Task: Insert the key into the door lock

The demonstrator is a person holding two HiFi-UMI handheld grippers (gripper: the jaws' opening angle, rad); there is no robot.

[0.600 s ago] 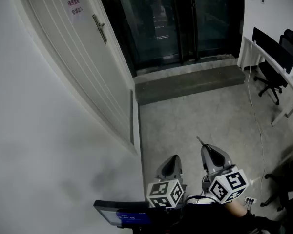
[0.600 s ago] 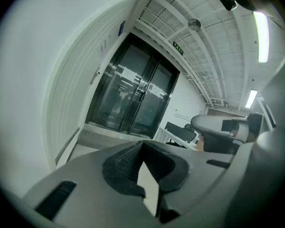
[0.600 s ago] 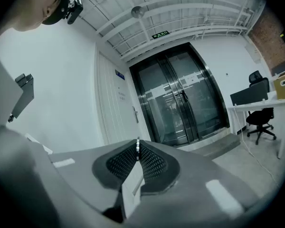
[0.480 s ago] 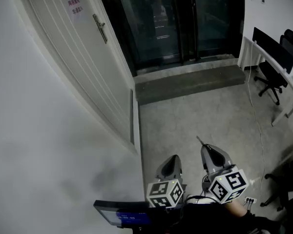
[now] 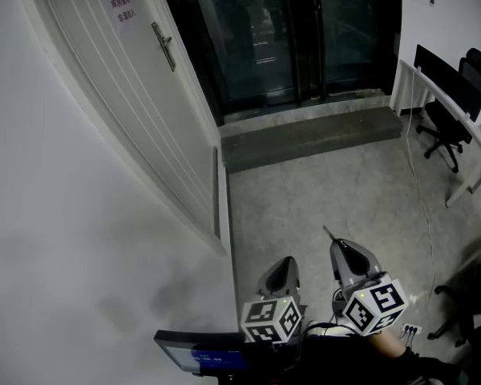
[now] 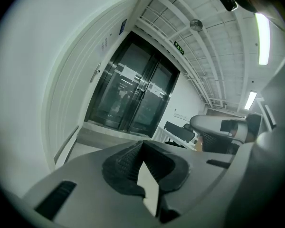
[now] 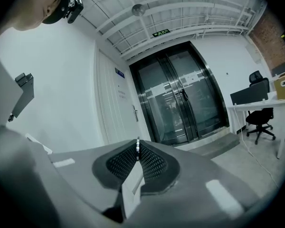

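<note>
Right gripper (image 5: 337, 245): lower right of the head view, pointing up the frame over the grey floor (image 5: 321, 187).
Right fingers (image 7: 154, 163): pressed together on a thin metal key (image 7: 137, 147), which stands edge-on between the ribbed pads with its tip poking out past them.
Key in the head view: a thin dark sliver at the right gripper's tip, over the floor, well apart from the door.
Left gripper (image 5: 286, 263): lower middle of the head view, just beside the right one and on its left.
Left fingers (image 6: 121, 161): pressed together at the tips with nothing between them.
Door (image 5: 120, 95): white, panelled, shut, in the upper left of the head view, set in the white wall (image 5: 56, 247).
Handle (image 5: 163, 46): a lever on a narrow plate near the door's right edge; any keyhole is too small to tell.
Sign (image 5: 122, 12): a pale sheet with red print on the door, left of the handle.
Glass doors (image 5: 272, 30): dark double doors along the top centre, above a dark step (image 5: 313, 135).
Desk (image 5: 442, 96): white, at the right edge, with black office chairs (image 5: 442, 131) beside it.
</note>
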